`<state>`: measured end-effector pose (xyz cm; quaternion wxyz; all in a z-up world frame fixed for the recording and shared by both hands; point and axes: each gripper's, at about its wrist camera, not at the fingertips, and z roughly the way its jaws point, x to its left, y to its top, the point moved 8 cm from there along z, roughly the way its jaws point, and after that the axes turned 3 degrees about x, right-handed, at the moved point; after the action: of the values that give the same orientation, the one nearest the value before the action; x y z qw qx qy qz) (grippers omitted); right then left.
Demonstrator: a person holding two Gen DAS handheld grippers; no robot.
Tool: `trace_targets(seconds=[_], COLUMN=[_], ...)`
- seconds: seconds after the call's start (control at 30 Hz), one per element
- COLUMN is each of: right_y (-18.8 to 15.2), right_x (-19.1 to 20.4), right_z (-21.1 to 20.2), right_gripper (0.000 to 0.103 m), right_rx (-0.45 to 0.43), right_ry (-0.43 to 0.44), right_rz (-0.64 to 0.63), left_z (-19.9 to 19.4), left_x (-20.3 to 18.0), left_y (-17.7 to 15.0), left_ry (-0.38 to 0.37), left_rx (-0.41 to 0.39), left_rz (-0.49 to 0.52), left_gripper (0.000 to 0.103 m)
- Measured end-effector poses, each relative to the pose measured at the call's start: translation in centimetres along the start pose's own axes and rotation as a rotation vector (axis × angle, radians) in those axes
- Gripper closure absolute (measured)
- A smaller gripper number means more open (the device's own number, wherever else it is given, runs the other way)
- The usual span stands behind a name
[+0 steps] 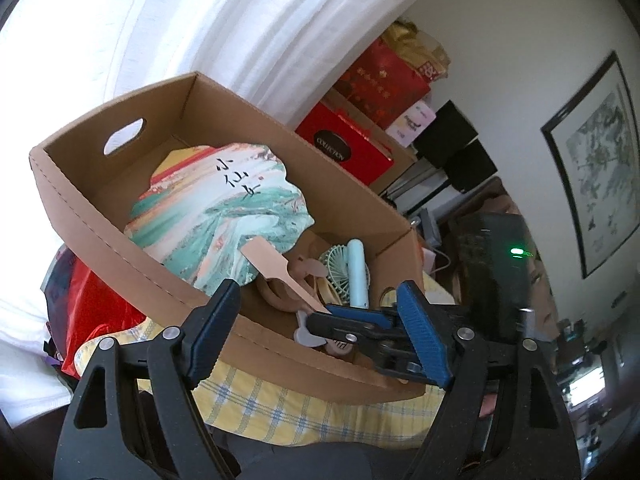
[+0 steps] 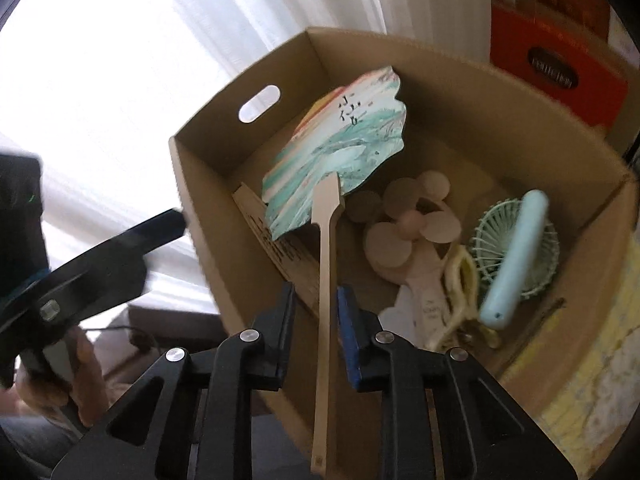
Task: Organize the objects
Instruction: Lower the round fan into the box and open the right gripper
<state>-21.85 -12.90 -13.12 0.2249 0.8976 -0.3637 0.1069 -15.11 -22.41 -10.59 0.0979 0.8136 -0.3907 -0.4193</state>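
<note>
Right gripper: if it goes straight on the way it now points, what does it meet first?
Probably the folded wooden fan lying under the paddle fan, whose handle runs between the right gripper's fingers; then the floor of the cardboard box. Depth is unclear.

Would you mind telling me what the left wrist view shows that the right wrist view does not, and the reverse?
Only the left wrist view shows the framed picture on the wall and the right gripper reaching into the box. Only the right wrist view shows the folded wooden fan along the box wall, the fan's handle between the right gripper's pads and a hand holding the left gripper. Both show the cardboard box, the painted paddle fan and the mint handheld fan.
</note>
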Motion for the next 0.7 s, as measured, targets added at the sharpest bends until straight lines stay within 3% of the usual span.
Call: trace_targets(seconds=[0.2, 0.5, 0.63, 0.7], right_y=[0.9, 1.3, 2.6, 3.4], right_x=[1.7, 7.0, 5.6, 3.3], right_z=[1.6, -0.4, -0.6, -0.9], right_gripper=[0.089, 0.089, 0.090, 0.088], right_rx=[0.009, -0.088, -0.051, -0.043], right_ry=[-0.064, -0.212, -0.276, -0.349], right_rz=[-0.115, -0.425, -0.437, -0.417], left_z=[-0.6, -1.8, -1.7, -1.5], left_x=[0.8, 1.2, 1.0, 0.8], left_y=[0.4, 0.8, 0.7, 0.7], left_ry=[-0.010, -0.027, -0.029, -0.027], left_rx=[-0.005, -0.030, -0.027, -0.022], left_rz=[-0.011, -0.026, -0.023, -0.018], left_gripper=[0.025, 0.025, 0.025, 0.025])
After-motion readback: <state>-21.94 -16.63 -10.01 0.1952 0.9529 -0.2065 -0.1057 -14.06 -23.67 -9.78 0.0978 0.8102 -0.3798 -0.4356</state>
